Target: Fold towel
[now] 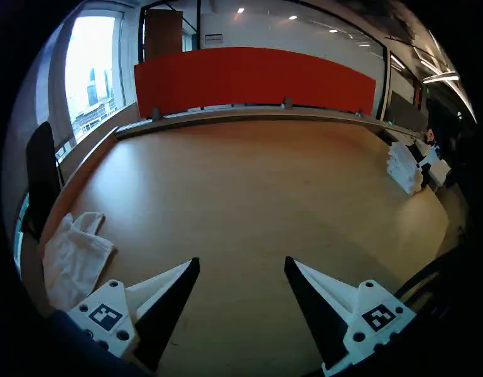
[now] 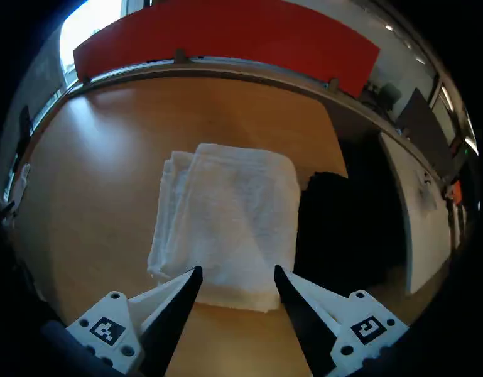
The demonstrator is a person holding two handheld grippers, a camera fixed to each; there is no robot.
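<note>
A white towel (image 2: 232, 220) lies on a tan wooden table (image 2: 103, 163) before an orange-red panel (image 2: 228, 31).

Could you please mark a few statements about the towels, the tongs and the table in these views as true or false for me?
1. The right tongs are open with nothing clamped. True.
2. The folded towel in front of them lies spread in a single layer. False: it is folded in several layers.
3. A crumpled towel lies near the edge of the table in the left gripper view. True.
4. The left tongs are shut on a towel. False: they are open over bare wood.
5. The divider behind the table is blue. False: it is red.
</note>
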